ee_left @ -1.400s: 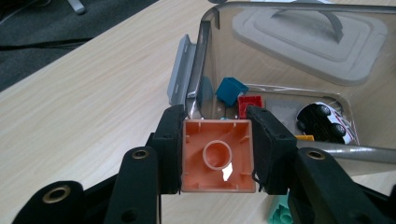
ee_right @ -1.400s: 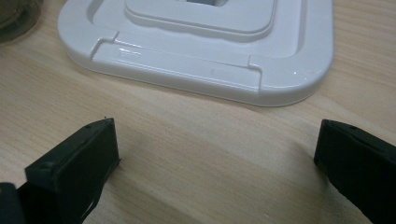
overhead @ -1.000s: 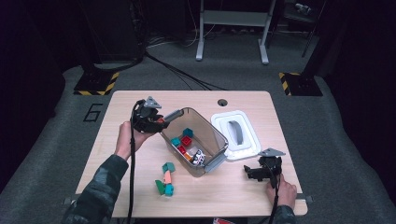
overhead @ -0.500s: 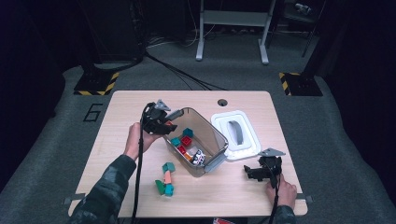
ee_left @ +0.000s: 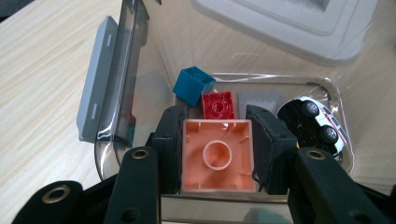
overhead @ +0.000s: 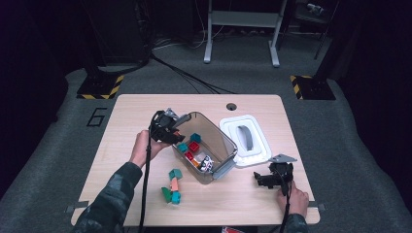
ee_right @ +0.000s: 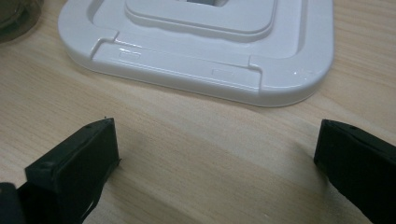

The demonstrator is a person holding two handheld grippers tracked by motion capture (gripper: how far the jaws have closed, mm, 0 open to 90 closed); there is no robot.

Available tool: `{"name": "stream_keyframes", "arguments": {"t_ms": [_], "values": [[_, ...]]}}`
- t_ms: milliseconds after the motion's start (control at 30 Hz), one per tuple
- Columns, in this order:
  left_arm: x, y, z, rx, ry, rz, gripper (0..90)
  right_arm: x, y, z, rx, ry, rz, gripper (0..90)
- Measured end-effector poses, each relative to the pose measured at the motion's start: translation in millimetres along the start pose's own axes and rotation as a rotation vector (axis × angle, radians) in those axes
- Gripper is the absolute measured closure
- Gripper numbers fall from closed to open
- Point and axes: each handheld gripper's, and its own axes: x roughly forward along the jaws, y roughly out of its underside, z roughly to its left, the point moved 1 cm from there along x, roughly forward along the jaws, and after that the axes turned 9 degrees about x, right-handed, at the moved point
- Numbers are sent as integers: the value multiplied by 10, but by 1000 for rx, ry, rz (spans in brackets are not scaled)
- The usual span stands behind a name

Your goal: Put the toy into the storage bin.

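Now your left gripper [ee_left: 217, 154] is clamped on a salmon block [ee_left: 218, 155], holding it over the near rim of the clear bin [ee_left: 133, 79]; a blue block [ee_left: 194, 85], a red block [ee_left: 218, 104] and a toy car [ee_left: 312, 123] lie inside. Your right gripper [ee_right: 215, 163] rests on the table [ee_right: 187, 140], jaws wide apart, near the white lid [ee_right: 196, 56].

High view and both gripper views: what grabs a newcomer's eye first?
The salmon block pinched in the left claw, hollow side facing the camera, held over the clear bin at mid-table. Below it in the bin lie a teal block, a red block and an upturned toy car. The white lid lies beside the bin, with the right claw open near it.
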Motion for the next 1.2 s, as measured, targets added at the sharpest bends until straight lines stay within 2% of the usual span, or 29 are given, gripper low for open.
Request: {"name": "stream_keyframes", "arguments": {"t_ms": [233, 367, 400, 433, 533, 567, 767, 933, 1000, 1067, 1200], "values": [[-6, 19, 4, -12, 14, -3, 587, 0, 0, 0, 0, 0, 0, 0], [-11, 15, 0, -4, 16, 2, 582, 0, 0, 0, 0, 0, 0, 0], [-13, 14, -4, -4, 16, 2, 563, 0, 0, 0, 0, 0, 0, 0], [-29, 15, -11, -8, 16, -6, 487, 0, 0, 0, 0, 0, 0, 0], [-68, 22, -17, -11, 20, -20, 377, 0, 0, 0, 0, 0, 0, 0], [-122, 31, -28, -9, 18, -39, 342, 0, 0, 0, 0, 0, 0, 0], [-310, 84, -78, -2, -5, -68, 199, 0, 0, 0, 0, 0, 0, 0], [-471, 215, -129, 5, -22, -87, 164, 0, 0, 0, 0, 0, 0, 0], [-476, 239, -138, 2, -24, -88, 153, 0, 0, 0, 0, 0, 0, 0], [-488, 347, -172, 5, -32, -80, 150, 0, 0, 0, 0, 0, 0, 0], [-483, 451, -197, 2, -39, -71, 143, 0, 0, 0, 0, 0, 0, 0]]}}
